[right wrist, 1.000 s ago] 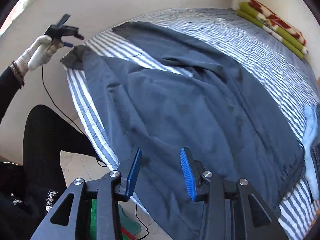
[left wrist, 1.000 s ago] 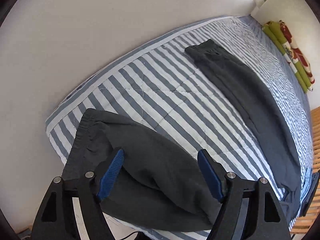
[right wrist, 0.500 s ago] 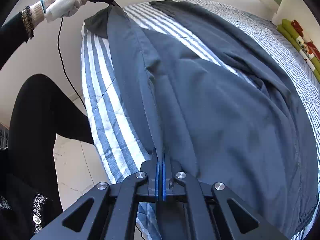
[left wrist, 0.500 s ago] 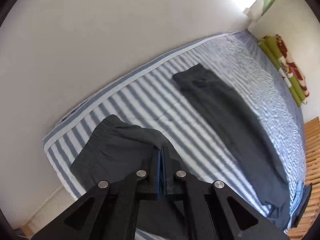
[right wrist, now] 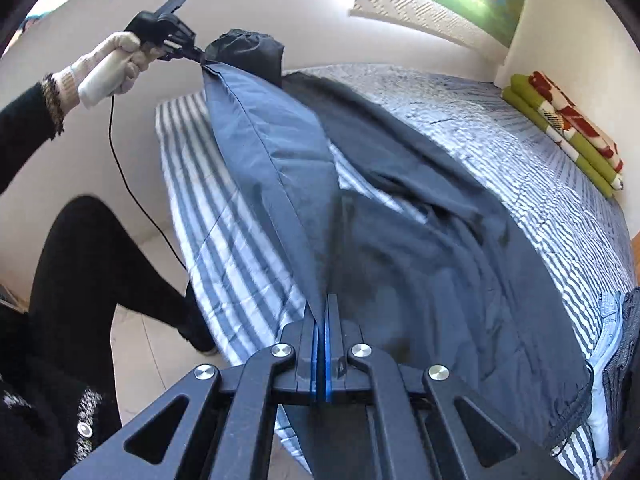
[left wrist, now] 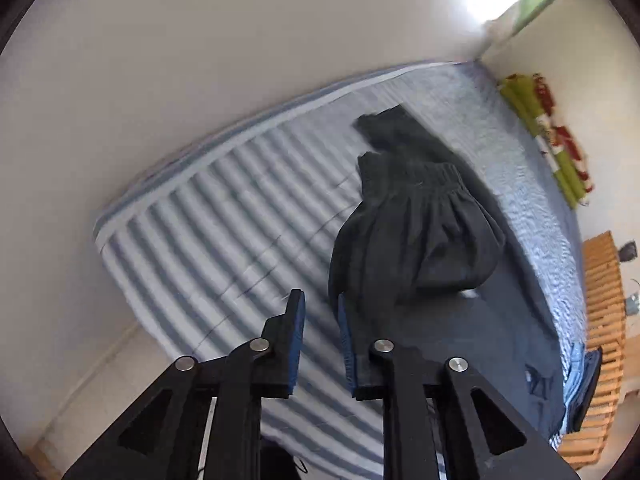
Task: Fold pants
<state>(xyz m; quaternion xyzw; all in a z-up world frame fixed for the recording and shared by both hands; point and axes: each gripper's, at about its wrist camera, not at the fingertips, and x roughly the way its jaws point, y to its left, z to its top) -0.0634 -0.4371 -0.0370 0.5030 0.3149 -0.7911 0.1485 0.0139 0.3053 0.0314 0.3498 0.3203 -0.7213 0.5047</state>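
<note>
Right gripper (right wrist: 320,312) was fully closed on the pants (right wrist: 420,264). A fold of dark cloth ran straight into its pads, near the bed's (right wrist: 208,216) front edge.

Left gripper (left wrist: 318,300) had just been opening. I saw a narrow gap between its pads, with bed stripes showing through it and no cloth in the gap. The pants hung against the tip and outer side of the picture-right finger (left wrist: 346,336). I couldn't tell if that finger still carried them.

From the right wrist view, the gloved left hand (right wrist: 116,66) held that gripper up over the far left corner of the bed. The bunched waistband (right wrist: 244,52) sat right at its tip. From there the raised edge of the pants ran in a taut ridge down to the right gripper, clear of the bedspread on its left side.

The rest of the pants lay spread and wrinkled across the striped bed, to the right of that ridge. One leg reached toward the far wall and the other lay along the near edge, to the right of the right gripper.

The left view was motion-blurred.
</note>
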